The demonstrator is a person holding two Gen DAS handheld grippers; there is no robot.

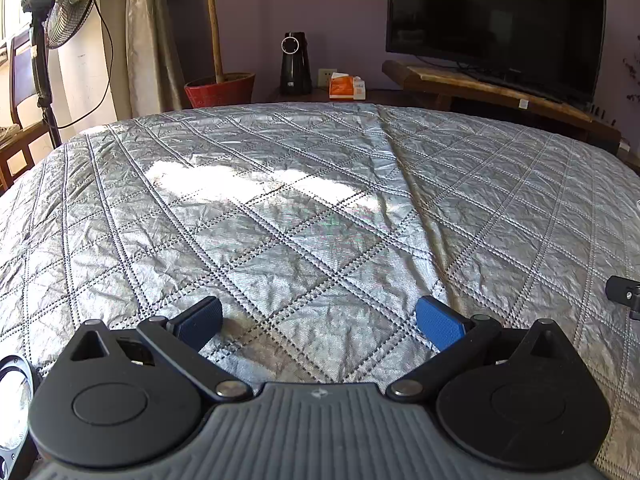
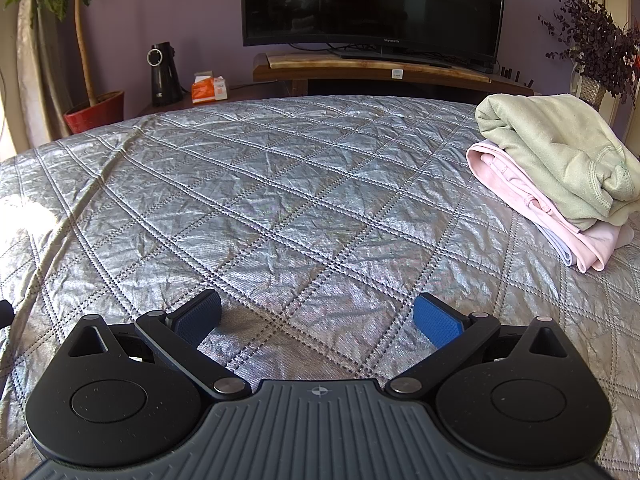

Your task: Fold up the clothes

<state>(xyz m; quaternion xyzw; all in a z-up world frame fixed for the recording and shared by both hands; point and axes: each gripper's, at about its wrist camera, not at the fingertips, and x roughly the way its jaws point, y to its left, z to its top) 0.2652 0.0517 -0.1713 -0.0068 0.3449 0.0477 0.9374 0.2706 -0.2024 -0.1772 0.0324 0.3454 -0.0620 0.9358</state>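
While both the left tool [image 1: 320, 322] and right tool [image 2: 318, 320] hover spread and empty over the quilted bed [image 2: 280, 184], the folded clothes [image 2: 556, 176] sit stacked far right, so fetching another garment likely comes next

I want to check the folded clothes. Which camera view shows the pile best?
The right wrist view: the pile lies at the right on the bed cover, a green garment on pink ones, fully visible. The left wrist view shows none of it.

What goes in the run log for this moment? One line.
left tongs open, empty | right tongs open, empty | folded clothes stack on silver quilt, far right
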